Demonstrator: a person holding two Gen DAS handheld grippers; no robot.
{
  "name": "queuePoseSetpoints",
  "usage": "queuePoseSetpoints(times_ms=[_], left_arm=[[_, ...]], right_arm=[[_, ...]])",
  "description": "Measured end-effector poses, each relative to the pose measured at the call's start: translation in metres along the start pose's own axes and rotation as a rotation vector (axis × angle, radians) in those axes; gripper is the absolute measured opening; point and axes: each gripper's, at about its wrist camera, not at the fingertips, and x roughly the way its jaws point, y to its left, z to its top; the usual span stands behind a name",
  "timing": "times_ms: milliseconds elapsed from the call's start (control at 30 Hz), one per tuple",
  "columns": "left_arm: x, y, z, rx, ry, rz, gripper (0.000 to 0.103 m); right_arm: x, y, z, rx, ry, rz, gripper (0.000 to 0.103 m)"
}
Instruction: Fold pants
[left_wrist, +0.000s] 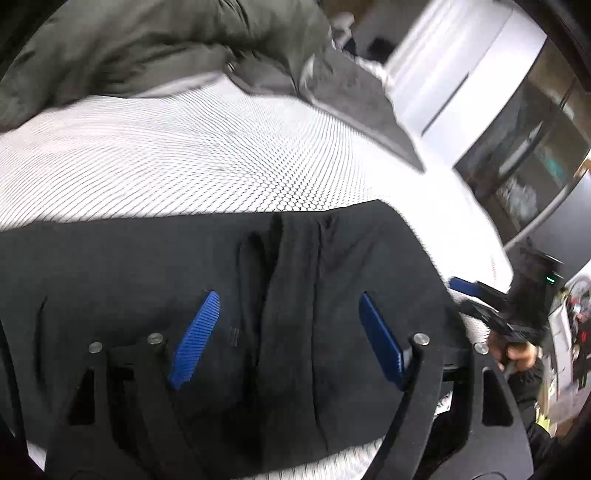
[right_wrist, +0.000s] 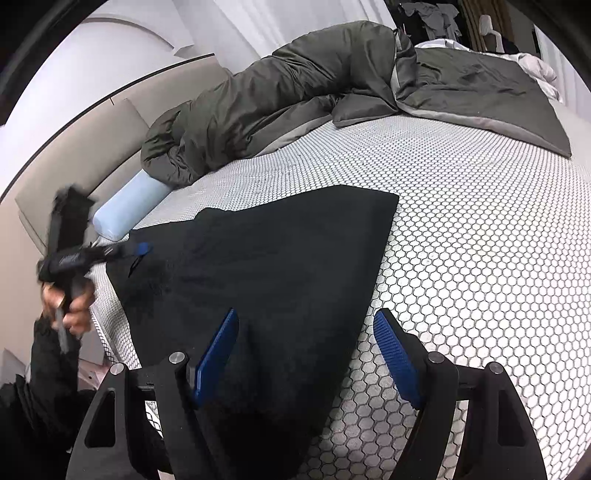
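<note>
Black pants (right_wrist: 266, 266) lie folded flat on the bed (right_wrist: 461, 229). Left tongs (left_wrist: 288, 336) and right tongs (right_wrist: 306, 354) both gape, holding nothing. Next fold, I judge, needs the 1 o'clock corner gripped.

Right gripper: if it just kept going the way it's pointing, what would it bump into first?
Most likely the black pants lying on the bed. The right gripper points down at their near edge, fingers open, though depth is hard to judge.
</note>
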Motion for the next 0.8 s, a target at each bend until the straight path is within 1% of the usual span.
queuePoseSetpoints(times_ms=[33,100,133,167,200,267,300,333,367,400,433,467,500,533,567,600,633,667,700,733,800], left_arm=[[0.018,-0.001,0.012,0.013,0.030,0.011,0.075],[0.051,0.009,0.031,-0.021,0.099,0.013,0.074],[0.062,0.014,0.035,-0.048,0.135,-0.018,0.060],[0.075,0.021,0.038,-0.080,0.169,-0.040,0.048],[0.078,0.024,0.038,-0.086,0.173,-0.050,0.041],[0.069,0.026,0.041,-0.085,0.138,-0.069,0.018],[0.052,0.027,0.044,-0.093,0.090,-0.085,0.006],[0.042,0.028,0.045,-0.097,0.072,-0.103,0.006],[0.026,0.028,0.048,-0.096,0.037,-0.115,0.006],[0.012,0.026,0.049,-0.080,0.003,-0.100,0.006],[0.005,0.025,0.051,-0.067,-0.013,-0.070,0.007],[0.005,0.027,0.051,-0.062,-0.009,-0.029,0.008],[0.013,0.032,0.050,-0.070,0.020,0.002,0.010],[0.022,0.037,0.048,-0.078,0.050,0.034,0.019],[0.030,0.044,0.044,-0.091,0.077,0.068,0.036],[0.036,0.053,0.039,-0.130,0.094,0.100,0.045],[0.032,0.060,0.034,-0.181,0.079,0.100,0.056],[0.029,0.065,0.028,-0.207,0.058,0.086,0.061],[0.018,0.066,0.023,-0.227,0.035,0.070,0.063],[0.009,0.066,0.019,-0.224,0.022,0.076,0.066],[-0.013,0.052,0.008,-0.191,-0.018,0.121,0.076]], right_arm=[[0.002,0.000,0.000,0.001,0.006,0.000,0.077],[0.005,-0.002,0.001,0.003,0.013,0.007,0.077],[0.006,-0.003,0.001,0.008,0.018,0.010,0.077],[0.007,-0.005,0.002,0.012,0.022,0.008,0.077],[0.008,-0.008,0.002,0.019,0.023,0.012,0.077],[0.008,-0.014,0.004,0.037,0.022,0.014,0.077],[0.008,-0.016,0.005,0.044,0.021,0.016,0.077],[0.008,-0.018,0.006,0.050,0.020,0.019,0.077],[0.008,-0.018,0.007,0.053,0.019,0.020,0.077],[0.008,-0.018,0.007,0.053,0.018,0.021,0.077],[0.008,-0.017,0.008,0.050,0.020,0.023,0.077],[0.009,-0.016,0.007,0.042,0.024,0.025,0.077],[0.010,-0.014,0.006,0.034,0.030,0.027,0.077],[0.012,-0.012,0.005,0.025,0.039,0.024,0.077],[0.013,-0.009,0.004,0.019,0.045,0.018,0.077],[0.014,-0.009,0.003,0.017,0.049,0.016,0.077],[0.013,-0.008,0.003,0.016,0.050,0.016,0.077],[0.011,-0.009,0.002,0.018,0.048,0.016,0.077],[0.009,-0.010,0.002,0.021,0.044,0.014,0.077],[0.005,-0.011,0.002,0.027,0.035,0.013,0.077],[-0.004,-0.018,0.003,0.055,0.013,0.019,0.077]])
